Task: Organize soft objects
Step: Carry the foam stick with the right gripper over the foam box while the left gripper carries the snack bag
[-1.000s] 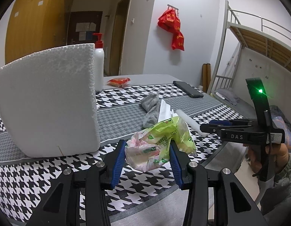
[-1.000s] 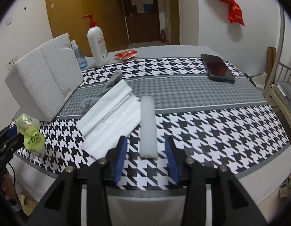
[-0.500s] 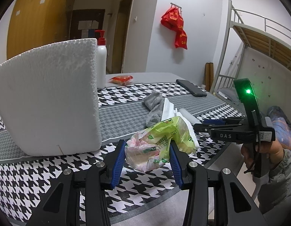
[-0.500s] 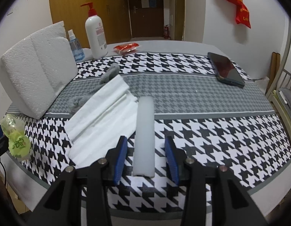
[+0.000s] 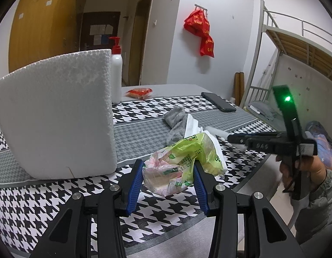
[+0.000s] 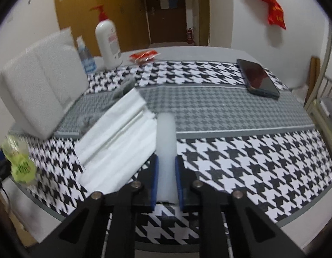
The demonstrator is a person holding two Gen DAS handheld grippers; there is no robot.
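Observation:
My left gripper (image 5: 168, 172) is shut on a crumpled green and pink tissue packet (image 5: 181, 161), held just above the front of the houndstooth table (image 5: 58, 204); the same packet (image 6: 19, 163) shows at the left edge of the right wrist view. My right gripper (image 6: 166, 161) is closing on the near end of a white foam strip (image 6: 165, 137) that lies on the table, and both blue pads touch its sides. From the left wrist view the right gripper (image 5: 234, 138) comes in from the right, held by a hand. Folded white tissue sheets (image 6: 120, 133) lie left of the strip, over a grey sock (image 5: 174, 120).
A big white foam block (image 5: 56, 116) stands at the left. Behind it are a pump bottle (image 6: 108, 40) and a small blue bottle (image 6: 84, 53). A red packet (image 6: 144, 54) lies at the back, a black phone (image 6: 259, 78) at the back right. A bunk bed (image 5: 295, 49) stands right of the table.
The right gripper has moved forward along the foam strip and its jaws have closed in on it. The left gripper still holds the packet in the same place.

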